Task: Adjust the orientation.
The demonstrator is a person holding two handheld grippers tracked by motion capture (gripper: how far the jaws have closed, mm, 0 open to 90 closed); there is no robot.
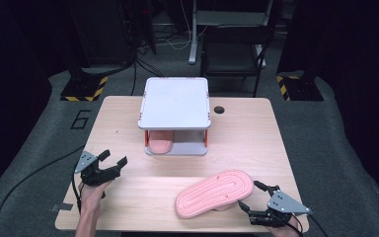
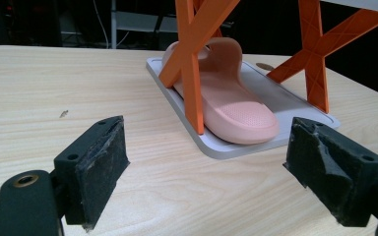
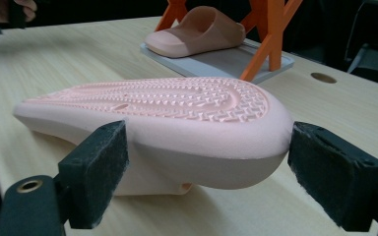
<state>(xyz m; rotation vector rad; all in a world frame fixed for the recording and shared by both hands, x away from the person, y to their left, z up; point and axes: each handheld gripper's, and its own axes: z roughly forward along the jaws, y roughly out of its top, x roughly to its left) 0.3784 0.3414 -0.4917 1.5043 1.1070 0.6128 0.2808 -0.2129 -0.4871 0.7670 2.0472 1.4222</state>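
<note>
Dark workshop floor with cabling and hazard-striped bases surrounds a pale wooden bench point(image 1: 128, 197).

Item 1. Two-tier rack point(image 1: 174, 101), white top on orange cross-braced legs point(image 2: 193, 59), grey base tray point(image 2: 295, 105); stands at the middle of the bench toward the far edge. Lower tier holds one pink slipper point(image 2: 229, 105), sole down, toe pointing to the near edge, occupying the left half; the right half is bare, apparently reserved for its mate.

Item 2. Second pink slipper point(image 1: 215, 193), upside down with ribbed sole facing up, lying near the near edge, right of centre, well apart from the rack. Inverted, it probably needs turning over before it is shelved.

Item 3. Right gripper point(image 1: 259, 200), at the near right corner, just beside the slipper's rounded end. Its fingers point(image 3: 96, 169) stand wide apart, straddling that end without pressing it, seemingly lined up for a grasp across the width.

Item 4. Left gripper point(image 1: 112, 159), near the left edge, aimed at the rack. Fingers point(image 2: 96, 164) wide open, holding nothing, seemingly waiting.
</note>
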